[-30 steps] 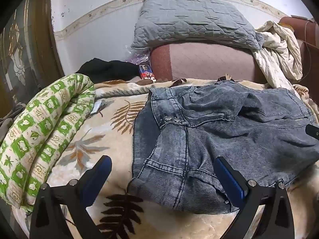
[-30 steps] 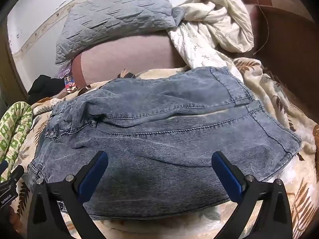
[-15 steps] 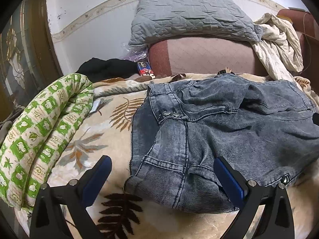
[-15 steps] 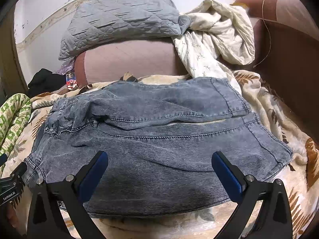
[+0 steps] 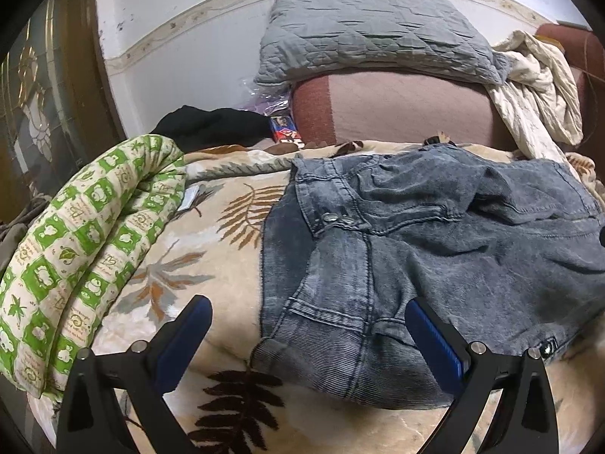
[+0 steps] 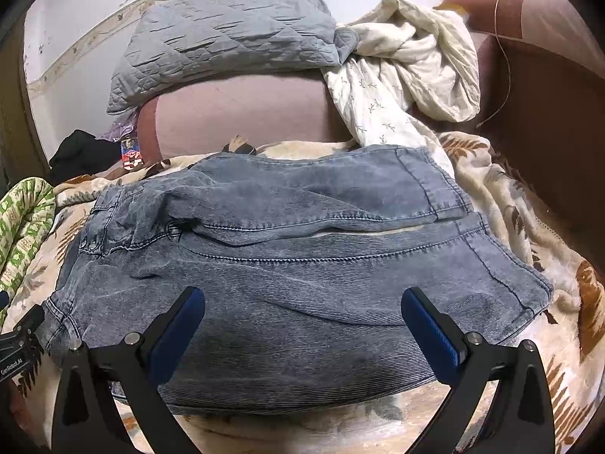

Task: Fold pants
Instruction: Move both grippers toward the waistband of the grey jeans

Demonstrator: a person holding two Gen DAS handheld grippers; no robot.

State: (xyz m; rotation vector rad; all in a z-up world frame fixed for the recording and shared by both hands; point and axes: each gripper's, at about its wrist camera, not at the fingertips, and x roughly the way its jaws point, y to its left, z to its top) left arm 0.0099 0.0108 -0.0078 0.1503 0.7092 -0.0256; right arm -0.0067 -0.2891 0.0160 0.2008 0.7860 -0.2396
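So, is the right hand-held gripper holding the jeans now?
No, the right hand-held gripper hangs wide open above the jeans, with nothing between its fingers.

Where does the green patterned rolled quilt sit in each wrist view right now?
Left wrist: green patterned quilt fills the left side, left of the jeans.
Right wrist: quilt only a sliver at the left edge.
Shared landmark: grey quilted pillow at the top.

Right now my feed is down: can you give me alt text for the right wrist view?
Folded blue-grey denim pants lie flat on a cream leaf-print blanket, with the open right gripper over their near edge, holding nothing. Behind them, a grey quilted pillow and crumpled cream floral sheet rest on a pink bolster.
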